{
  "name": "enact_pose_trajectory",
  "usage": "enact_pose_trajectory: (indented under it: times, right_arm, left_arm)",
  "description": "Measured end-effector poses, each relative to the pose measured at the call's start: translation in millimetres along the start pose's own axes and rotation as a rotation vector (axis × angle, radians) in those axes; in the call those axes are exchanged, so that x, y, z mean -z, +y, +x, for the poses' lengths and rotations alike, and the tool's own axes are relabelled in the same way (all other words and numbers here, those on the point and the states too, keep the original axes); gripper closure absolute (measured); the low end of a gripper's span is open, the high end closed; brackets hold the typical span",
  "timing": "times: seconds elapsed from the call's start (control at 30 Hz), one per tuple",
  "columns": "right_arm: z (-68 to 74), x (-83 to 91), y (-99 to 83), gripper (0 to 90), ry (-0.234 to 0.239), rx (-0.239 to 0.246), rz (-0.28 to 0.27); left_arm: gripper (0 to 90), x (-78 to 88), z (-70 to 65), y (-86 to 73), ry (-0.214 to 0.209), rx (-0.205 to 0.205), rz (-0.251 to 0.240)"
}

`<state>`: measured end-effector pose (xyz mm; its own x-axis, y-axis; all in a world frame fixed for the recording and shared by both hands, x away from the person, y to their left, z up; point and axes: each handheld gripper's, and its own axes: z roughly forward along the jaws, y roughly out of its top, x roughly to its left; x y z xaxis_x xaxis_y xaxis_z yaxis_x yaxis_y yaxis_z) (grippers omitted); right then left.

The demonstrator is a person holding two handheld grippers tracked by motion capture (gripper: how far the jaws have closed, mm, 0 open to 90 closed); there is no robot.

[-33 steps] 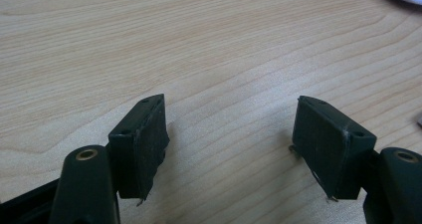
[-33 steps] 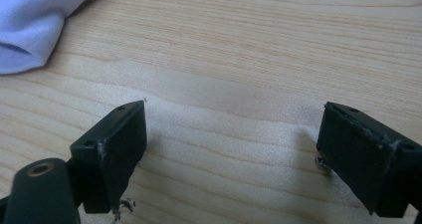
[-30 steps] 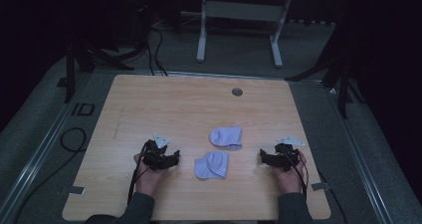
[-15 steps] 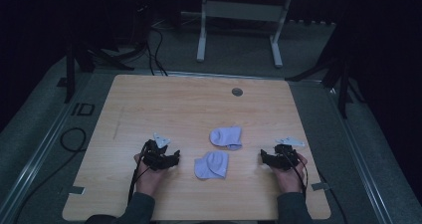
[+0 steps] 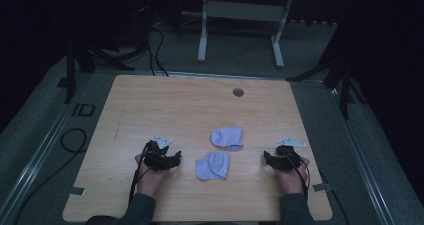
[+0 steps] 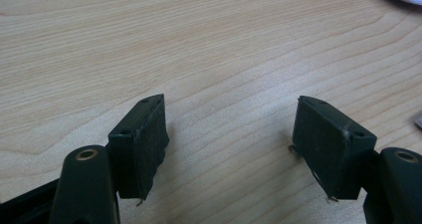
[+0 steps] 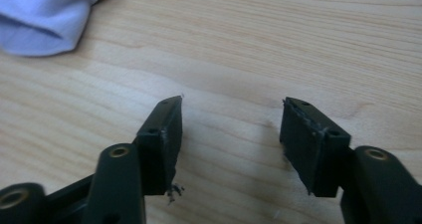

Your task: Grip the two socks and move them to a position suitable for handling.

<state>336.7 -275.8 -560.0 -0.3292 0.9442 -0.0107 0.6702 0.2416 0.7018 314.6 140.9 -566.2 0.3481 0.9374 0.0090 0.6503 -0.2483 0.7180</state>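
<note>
Resting on wooden table (image 5: 165,105): left gripper (image 5: 172,160), right gripper (image 5: 267,158), jaws spread, empty. 2 pale blue socks (image 5: 227,137) untouched between; apparently nothing begun.

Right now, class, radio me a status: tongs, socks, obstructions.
Left tongs open, empty. Right tongs open, empty. Two socks untouched between them. Nothing in the way.

table (image 5: 150,105) is light wood with visible grain. two socks, far one (image 5: 228,137) and near one (image 5: 212,165), both pale lavender-blue. left gripper (image 6: 229,149) and right gripper (image 7: 231,144) black.
</note>
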Motion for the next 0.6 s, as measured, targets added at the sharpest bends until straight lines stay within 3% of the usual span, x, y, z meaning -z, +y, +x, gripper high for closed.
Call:
enact_pose_trajectory:
  times: [0.37,0.6]
  right_arm:
    - [22.3,8.3,9.7,50.0,0.055,0.167,0.052]
    - [28.0,15.5,18.0,52.0,0.103,0.243,0.073]
  left_arm:
    - [30.0,-0.1,0.4,-0.1,-0.004,-0.004,-0.001]
    - [30.1,-0.1,0.4,-0.1,-0.004,-0.004,-0.002]
